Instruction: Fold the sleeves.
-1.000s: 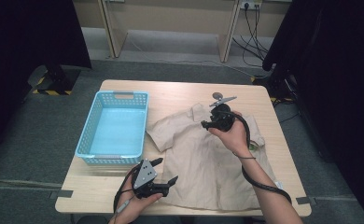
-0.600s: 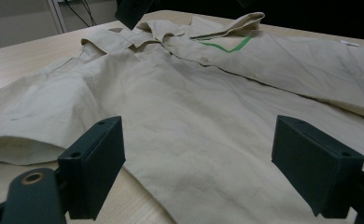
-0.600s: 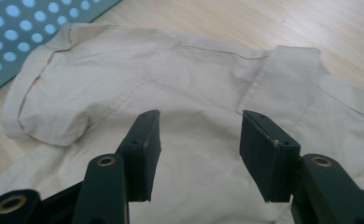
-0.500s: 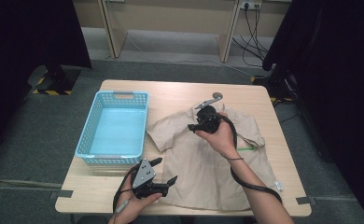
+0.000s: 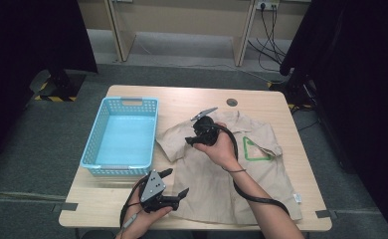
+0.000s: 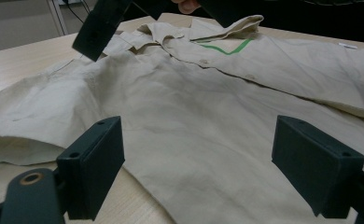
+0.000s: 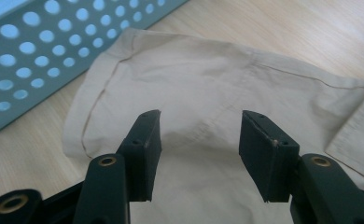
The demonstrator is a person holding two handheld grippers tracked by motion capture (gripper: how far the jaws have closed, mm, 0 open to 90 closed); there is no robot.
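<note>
A: What is on the bench (image 5: 132, 204)?

B: A beige shirt (image 5: 217, 184) lies spread flat, front up, collar at the far side, with a green-edged pocket (image 5: 254, 149) on its right half. A blue basket (image 5: 122, 137) sits just left of it, empty.

A: Where are the grippers?

B: The left gripper (image 5: 174, 185) rests at the near edge, by the shirt's lower left hem. Its fingers (image 6: 94, 163) are spread wide, with nothing between them. The right gripper (image 5: 191, 137) hovers over the left shoulder, pointing at the sleeve (image 7: 171, 79) that lies nearest the basket. Its fingers (image 7: 145, 149) stand apart above the cloth, pinching nothing.

A: What does the step look like?

B: Probably a grasp on the sleeve or shoulder, to begin a fold.

A: How to do it well?

B: Come down low so the fingers straddle a ridge of cloth near the shoulder seam, then close on it firmly. The left gripper could take the hem on the same side, so both ends lift together and the fold stays straight.
</note>
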